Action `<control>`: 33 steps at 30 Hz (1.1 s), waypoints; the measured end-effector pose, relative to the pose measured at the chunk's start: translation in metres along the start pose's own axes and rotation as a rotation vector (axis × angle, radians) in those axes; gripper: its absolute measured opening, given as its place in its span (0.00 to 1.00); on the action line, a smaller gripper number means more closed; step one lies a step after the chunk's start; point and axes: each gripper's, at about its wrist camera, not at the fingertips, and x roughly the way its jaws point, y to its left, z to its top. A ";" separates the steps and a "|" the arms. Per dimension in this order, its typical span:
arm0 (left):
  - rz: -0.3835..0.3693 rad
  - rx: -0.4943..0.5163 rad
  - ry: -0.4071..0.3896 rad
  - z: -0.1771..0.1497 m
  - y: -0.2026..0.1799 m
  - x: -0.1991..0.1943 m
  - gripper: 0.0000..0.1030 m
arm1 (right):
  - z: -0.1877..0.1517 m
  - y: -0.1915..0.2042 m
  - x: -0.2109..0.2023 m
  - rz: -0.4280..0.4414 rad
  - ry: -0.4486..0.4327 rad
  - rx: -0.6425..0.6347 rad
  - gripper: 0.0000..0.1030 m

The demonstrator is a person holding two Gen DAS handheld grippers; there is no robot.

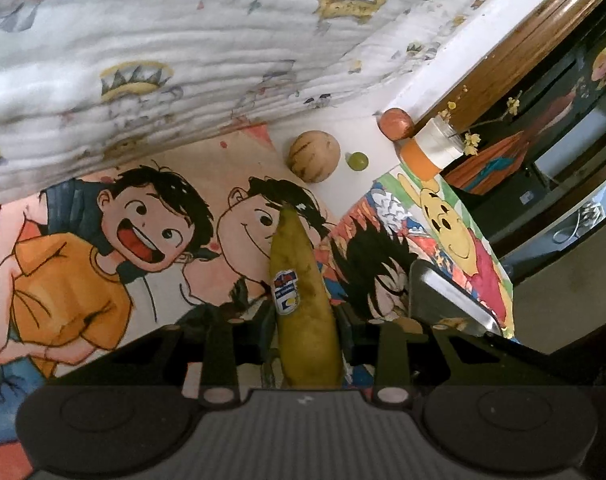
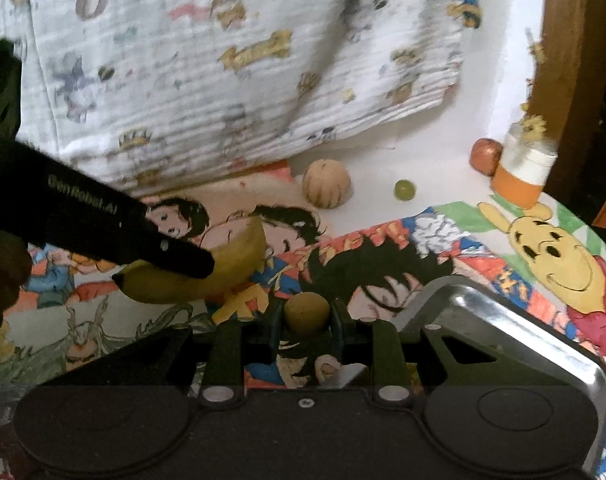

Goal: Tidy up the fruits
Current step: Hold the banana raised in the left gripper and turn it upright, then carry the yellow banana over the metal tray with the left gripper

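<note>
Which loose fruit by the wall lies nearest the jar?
The reddish apple, touching the jar at the wall. The green grape sits farther off, the tan striped melon farther still.

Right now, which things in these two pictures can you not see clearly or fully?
- Metal tray: both views, inside hidden by each gripper's body and cut off by the picture edge.
- Banana sticker text: left wrist view, too small.
- Small brownish fruit in the right gripper: kind unclear.
- Jar: right wrist view, blurred.
</note>
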 end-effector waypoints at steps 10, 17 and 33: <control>-0.035 0.024 0.022 -0.014 -0.023 0.002 0.33 | -0.012 -0.033 -0.046 -0.076 -0.054 0.068 0.26; -0.080 0.007 0.035 -0.019 -0.033 -0.002 0.33 | -0.027 -0.060 -0.071 -0.148 -0.079 0.143 0.26; -0.165 0.054 0.060 -0.033 -0.071 0.006 0.33 | -0.085 -0.074 -0.096 -0.207 -0.033 0.276 0.27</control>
